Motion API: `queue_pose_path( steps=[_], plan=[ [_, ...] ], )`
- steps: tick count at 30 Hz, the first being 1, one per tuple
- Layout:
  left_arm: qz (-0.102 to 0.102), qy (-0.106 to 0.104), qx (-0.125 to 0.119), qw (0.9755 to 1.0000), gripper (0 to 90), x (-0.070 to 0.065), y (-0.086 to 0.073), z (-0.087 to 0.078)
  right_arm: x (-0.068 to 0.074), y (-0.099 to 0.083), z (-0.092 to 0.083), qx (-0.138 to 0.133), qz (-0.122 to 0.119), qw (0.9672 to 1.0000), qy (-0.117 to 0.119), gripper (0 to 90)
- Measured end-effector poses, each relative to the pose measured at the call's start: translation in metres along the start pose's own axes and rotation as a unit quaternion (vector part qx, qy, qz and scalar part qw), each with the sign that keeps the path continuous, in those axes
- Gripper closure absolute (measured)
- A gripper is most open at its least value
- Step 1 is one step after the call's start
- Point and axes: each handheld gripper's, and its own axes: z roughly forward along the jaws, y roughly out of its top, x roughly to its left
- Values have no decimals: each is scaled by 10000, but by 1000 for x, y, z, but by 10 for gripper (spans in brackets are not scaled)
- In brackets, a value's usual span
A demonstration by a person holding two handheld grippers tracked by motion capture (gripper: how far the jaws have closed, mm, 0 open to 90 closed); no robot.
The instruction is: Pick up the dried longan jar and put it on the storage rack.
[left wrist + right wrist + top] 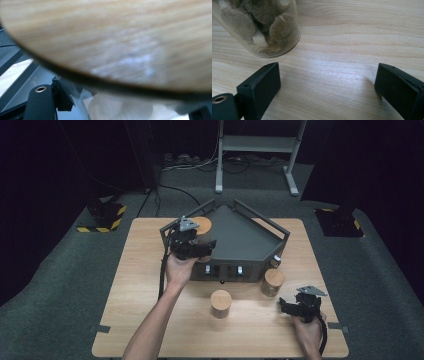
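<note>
High view, nearest first: my right gripper (pixel 300 308) rests low on the table (pixel 150 285) near its right corner, and the right gripper view shows its jaws spread wide over bare wood with nothing between them, a glass jar (pixel 259 27) of brownish pieces just beyond the left jaw. A little farther in, two lidded jars stand free on the table: one (pixel 220 303) in the middle, one (pixel 272 282) just in front of the tray's right end. Beyond those, my left gripper (pixel 200 247) is clamped on a third jar (pixel 202 226) and holds it over the left edge of the dark tray (pixel 250 240); the left gripper view has the wooden lid (pixel 112 42) blurred close above the jaws, glass showing below it. I judge the step in hand to be carrying this jar into the tray. Next I need to clear the raised rail, lower it upright onto the tray floor, then ease the jaws apart. The risk is clipping the rail on the way in.
</note>
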Motion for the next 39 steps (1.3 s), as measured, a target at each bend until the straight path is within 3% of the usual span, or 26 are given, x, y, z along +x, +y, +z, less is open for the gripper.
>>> queue_pose_path(
  steps=[7,9,16,22,30,37,39],
  plan=[
    [-47,213,-31,9998,261,4,1,23,0,0,0,2,10,10000,-10,59],
    [-111,401,-2,9991,261,6,-2,34,0,0,0,2,13,10000,-11,59],
    [-54,621,45,9980,261,9,-8,51,0,0,0,-1,9,10000,-6,61],
    [-25,758,80,9971,261,15,-11,57,0,0,0,-1,10,10000,-6,61],
    [-60,759,19,9971,261,18,-14,57,0,0,0,-1,10,10000,-7,61],
    [104,890,29,9960,261,20,-19,59,0,0,0,-3,6,10000,-3,61],
    [45,869,-9,9962,261,21,-20,58,0,0,0,-1,10,10000,-6,61]
  ],
)
